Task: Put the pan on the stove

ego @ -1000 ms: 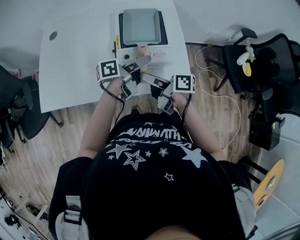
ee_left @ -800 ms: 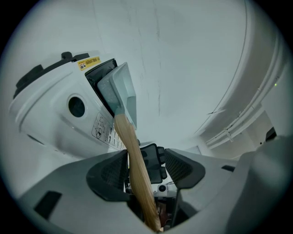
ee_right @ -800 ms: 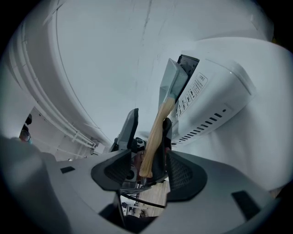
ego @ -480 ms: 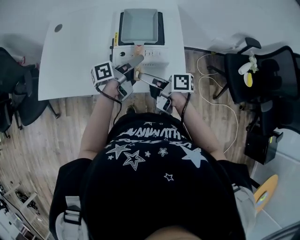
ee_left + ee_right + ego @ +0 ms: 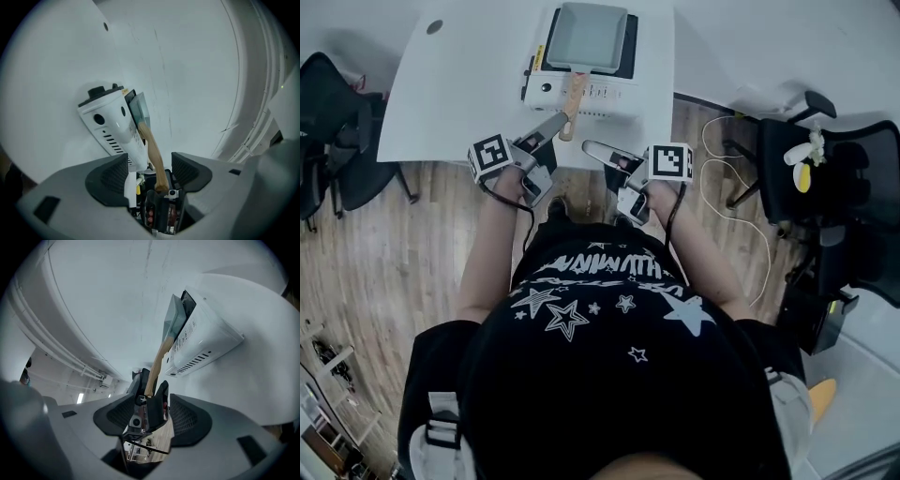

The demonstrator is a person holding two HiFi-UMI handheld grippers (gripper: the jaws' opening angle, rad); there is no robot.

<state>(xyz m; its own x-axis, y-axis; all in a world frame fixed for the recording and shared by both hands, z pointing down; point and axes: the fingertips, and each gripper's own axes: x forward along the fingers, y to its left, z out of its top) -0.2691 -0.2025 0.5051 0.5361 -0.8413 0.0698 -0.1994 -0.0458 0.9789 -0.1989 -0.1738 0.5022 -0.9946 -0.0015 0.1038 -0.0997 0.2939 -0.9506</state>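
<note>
The pan is sitting on the stove at the head view's upper centre, task apparently complete, so the left gripper is opening off the wooden handle while the right gripper is hovering open, holding nothing.

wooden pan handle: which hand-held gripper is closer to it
Left. The left hand-held gripper is opening its jaws with the tip of the light wooden pan handle between them, untouched; the right hand-held gripper, open, sits short of that tip, toward the person.
</note>
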